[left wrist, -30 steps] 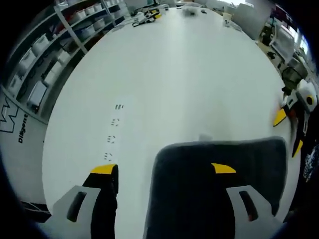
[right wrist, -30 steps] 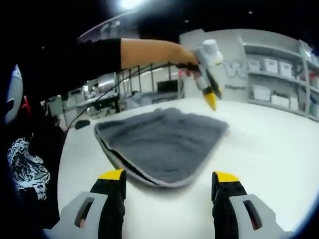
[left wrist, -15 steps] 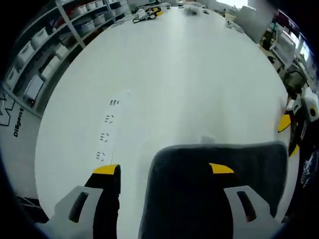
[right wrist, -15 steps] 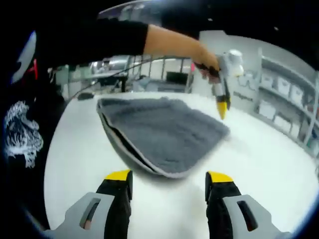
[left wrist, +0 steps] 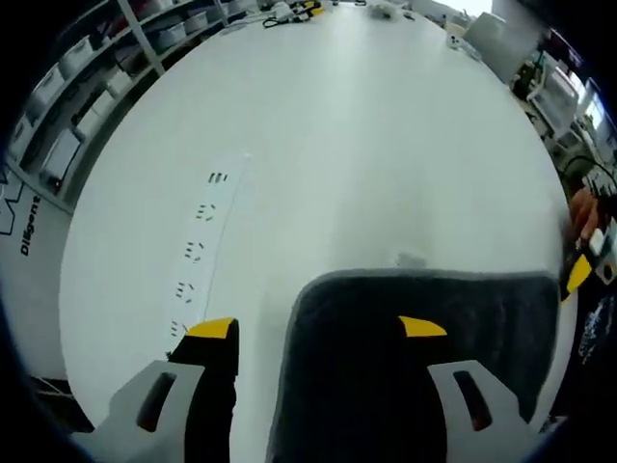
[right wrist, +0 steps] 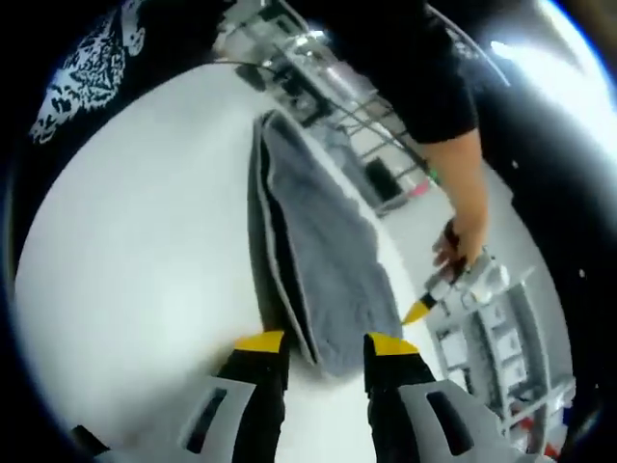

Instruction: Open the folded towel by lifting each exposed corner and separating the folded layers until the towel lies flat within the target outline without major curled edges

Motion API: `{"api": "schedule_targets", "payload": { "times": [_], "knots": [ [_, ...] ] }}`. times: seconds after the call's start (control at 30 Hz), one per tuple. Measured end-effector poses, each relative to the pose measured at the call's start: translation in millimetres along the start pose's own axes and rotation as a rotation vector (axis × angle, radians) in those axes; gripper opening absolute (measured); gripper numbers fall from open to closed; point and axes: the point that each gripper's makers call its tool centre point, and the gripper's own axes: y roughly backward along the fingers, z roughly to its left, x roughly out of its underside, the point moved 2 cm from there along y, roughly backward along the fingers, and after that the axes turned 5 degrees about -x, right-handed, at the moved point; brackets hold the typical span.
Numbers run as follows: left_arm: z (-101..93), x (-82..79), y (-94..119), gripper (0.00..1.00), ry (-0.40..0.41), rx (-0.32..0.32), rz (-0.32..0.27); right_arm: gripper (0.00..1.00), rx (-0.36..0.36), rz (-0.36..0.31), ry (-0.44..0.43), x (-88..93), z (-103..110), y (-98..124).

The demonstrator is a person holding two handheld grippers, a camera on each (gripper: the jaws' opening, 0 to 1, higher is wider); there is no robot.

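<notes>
On the white table lies the folded grey towel, its stacked layers showing along one edge in the right gripper view. Above the towel's corner, the left gripper hovers with jaws spread. Beside another corner, the right gripper stands spread, holding nothing. Near the towel runs a white power strip.

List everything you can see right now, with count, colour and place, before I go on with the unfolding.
towel: one, grey, folded in layers on the table, between the two grippers
table: one, white, under the towel
socket strip: one, white, flat on the table beside the towel
shelving with bins: grey and white, past the table edge
left gripper: one, grey with yellow-tipped fingers, open over the towel's end
right gripper: one, same colours, open at the towel's corner
hand: one, holding the left gripper
</notes>
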Motion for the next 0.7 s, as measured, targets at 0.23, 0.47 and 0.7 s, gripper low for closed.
{"api": "schedule_targets", "payload": {
  "times": [0.23, 0.47, 0.7],
  "knots": [
    [-10.8, 0.0, -4, 0.55, -0.071, 0.010, 0.005, 0.08, -0.080, -0.007, 0.038, -1.9, 9, -1],
    [-22.8, -3.9, -6, 0.41, -0.091, 0.022, 0.015, 0.06, -0.091, -0.012, 0.054, -2.4, 11, -2],
    [-23.8, 9.8, -17, 0.43, -0.098, 0.045, 0.100, 0.05, -0.092, -0.028, 0.034, -3.8, 12, -3]
  ]
}}
